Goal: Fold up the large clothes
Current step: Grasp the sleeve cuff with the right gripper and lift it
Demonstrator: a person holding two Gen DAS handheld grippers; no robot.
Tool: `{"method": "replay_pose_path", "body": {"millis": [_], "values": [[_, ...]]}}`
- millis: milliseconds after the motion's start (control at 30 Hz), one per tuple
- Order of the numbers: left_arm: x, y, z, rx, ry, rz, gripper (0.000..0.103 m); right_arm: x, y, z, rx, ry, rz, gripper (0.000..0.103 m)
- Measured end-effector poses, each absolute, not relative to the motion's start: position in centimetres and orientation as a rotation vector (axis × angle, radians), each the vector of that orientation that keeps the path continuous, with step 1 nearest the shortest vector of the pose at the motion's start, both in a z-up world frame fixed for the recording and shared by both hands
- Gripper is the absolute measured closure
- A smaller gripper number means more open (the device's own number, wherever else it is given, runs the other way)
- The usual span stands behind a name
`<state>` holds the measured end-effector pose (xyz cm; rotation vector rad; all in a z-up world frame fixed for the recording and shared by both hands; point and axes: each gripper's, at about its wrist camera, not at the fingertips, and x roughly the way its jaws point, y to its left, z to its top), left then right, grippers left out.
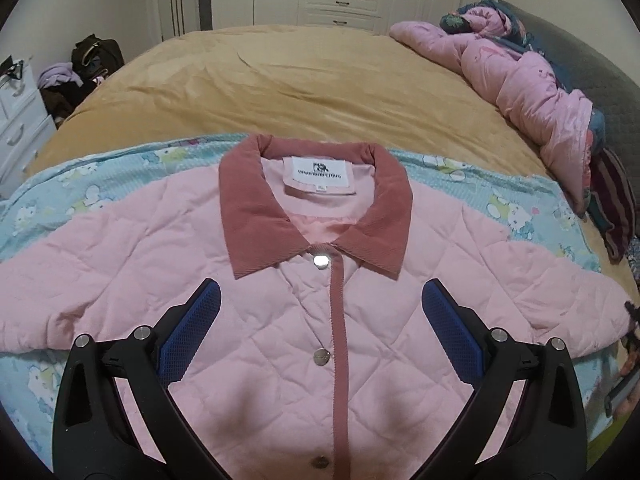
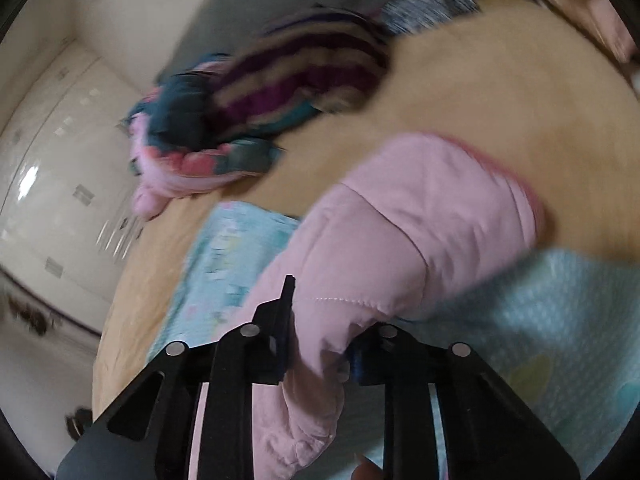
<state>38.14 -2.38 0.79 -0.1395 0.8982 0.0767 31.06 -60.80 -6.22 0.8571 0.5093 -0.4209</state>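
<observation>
Sleeve (image 2: 420, 216) first: that's the step I'm on, bringing the arm of this pink quilted jacket (image 1: 280, 340) in across its chest. My right gripper (image 2: 316, 356) has its jaws pinched tight on a bunched fold of the sleeve fabric, the cuff end hanging out ahead of the fingers over the tan bedspread (image 2: 500, 100). No earlier look to compare, so I'll just say it's a firm bite right now.

To do this well, I reckon I keep the cloth low and carry it in a flat arc toward the button strip (image 1: 340, 340), so the fold line lands straight down from the shoulder rather than slanting. Padded fabric like this will probably spring back, so I'd press it down before letting go.

My left gripper (image 1: 320, 332) hangs above the jacket's chest with its blue pads (image 1: 452, 340) spread wide, one either side of the buttons, holding nothing; I can't tell whether the tips brush the quilting. It could pin the body while the sleeve comes over.

The jacket lies buttoned, front up, collar (image 1: 316, 216) away from me, on a blue cartoon-print sheet (image 1: 80, 200) on the bed.
</observation>
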Motion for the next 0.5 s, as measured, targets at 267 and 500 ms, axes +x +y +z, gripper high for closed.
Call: {"method": "replay_pose_path", "body": {"millis": [267,500], "values": [[36.4,-1.0,3.0,-0.160,0.891,0.050,0.009,32.4,-55.2,2.4,0.705,0.434,-0.272,0.085],[34.5,1.3,6.2,-0.189,0.844,0.034,0.009,33.3,-49.0,7.4,0.586,0.403,-0.158,0.086]]}}
